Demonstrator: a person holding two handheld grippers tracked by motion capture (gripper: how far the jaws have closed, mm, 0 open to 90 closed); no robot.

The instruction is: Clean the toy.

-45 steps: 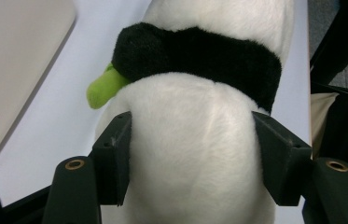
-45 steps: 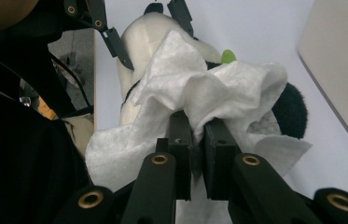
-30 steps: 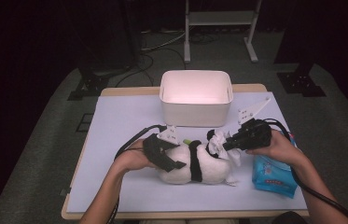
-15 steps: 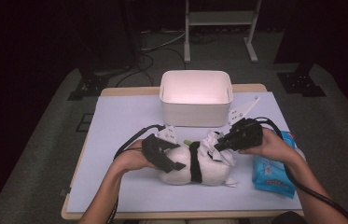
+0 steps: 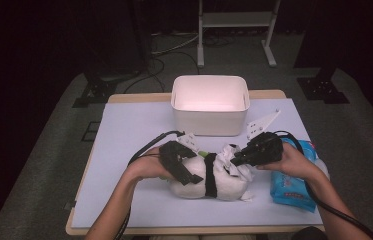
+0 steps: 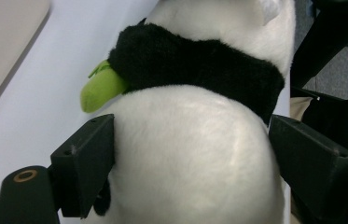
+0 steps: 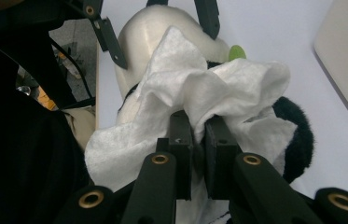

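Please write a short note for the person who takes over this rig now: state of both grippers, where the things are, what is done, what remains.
Left gripper: jaws have just been opening, now astride the panda plush toy, seemingly not pressing.
Right gripper: shut on a white wipe, held against the toy.
Toy lies on the table before the white bin; wipe pack on the right.
Done: wipe fetched. Left: probably wiping the toy.

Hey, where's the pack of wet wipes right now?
In the high view, the blue wet wipes pack lies near the table's front right edge, under the person's right forearm, just right of the panda plush.
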